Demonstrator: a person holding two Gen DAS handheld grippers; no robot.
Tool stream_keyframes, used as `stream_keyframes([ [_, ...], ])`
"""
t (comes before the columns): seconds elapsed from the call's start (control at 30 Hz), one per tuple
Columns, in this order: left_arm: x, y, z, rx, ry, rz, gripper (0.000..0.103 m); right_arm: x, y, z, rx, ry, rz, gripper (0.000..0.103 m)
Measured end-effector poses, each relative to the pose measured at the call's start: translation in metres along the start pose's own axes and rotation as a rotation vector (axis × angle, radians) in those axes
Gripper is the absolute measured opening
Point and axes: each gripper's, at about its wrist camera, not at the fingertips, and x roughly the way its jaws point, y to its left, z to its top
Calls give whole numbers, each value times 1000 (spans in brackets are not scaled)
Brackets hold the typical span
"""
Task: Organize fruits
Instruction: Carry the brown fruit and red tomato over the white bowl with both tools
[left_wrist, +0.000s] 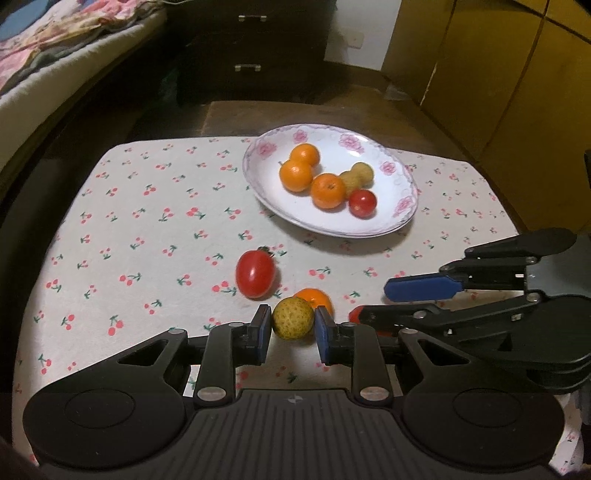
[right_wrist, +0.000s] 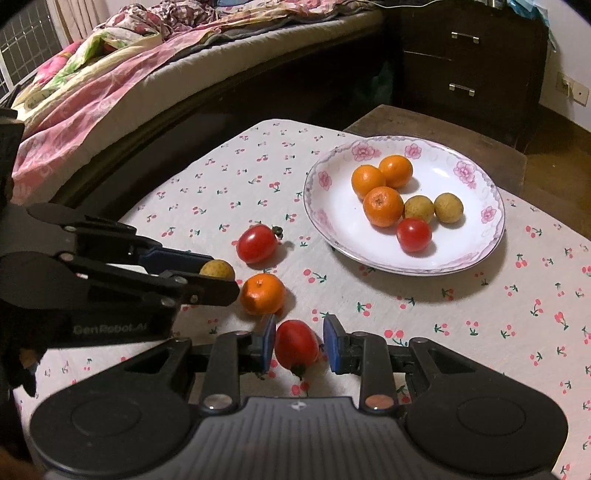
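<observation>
My left gripper (left_wrist: 292, 328) is shut on a yellowish longan (left_wrist: 293, 318), held just above the cherry-print cloth (left_wrist: 147, 221). In the right wrist view my right gripper (right_wrist: 300, 343) is shut on a red oval tomato (right_wrist: 297, 345) at cloth level. The left gripper (right_wrist: 225, 275) also comes in from the left there. A loose mandarin (right_wrist: 263, 293) lies between both grippers, and a second tomato (right_wrist: 256, 243) lies behind it. The floral plate (right_wrist: 325, 181) holds three mandarins, two longans and a round tomato. In the left wrist view, the right gripper (left_wrist: 369, 302) hides most of its tomato.
A bed with pink bedding (right_wrist: 110, 74) runs along the left. A dark chest of drawers (right_wrist: 461, 62) stands behind the table, and yellow cupboard doors (left_wrist: 517, 74) are at the right. The cloth's far edge drops to a wooden surface (left_wrist: 240, 114).
</observation>
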Motion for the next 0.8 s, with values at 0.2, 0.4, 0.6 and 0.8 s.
stream_keyframes([
  [0.2, -1, -8, 7, 3, -17, -8, 33, -7, -7, 4, 20, -26, -13, 46],
  [0.4, 0, -13, 14, -1, -30, -13, 33, -13, -15, 7, 40, -48, -27, 46],
  [0.6, 2, -18, 21, 0, -39, -13, 33, -17, -21, 11, 58, -65, -42, 46],
  [0.8, 2, -22, 29, 3, -50, -16, 32, -21, -29, 16, 79, -84, -54, 46],
])
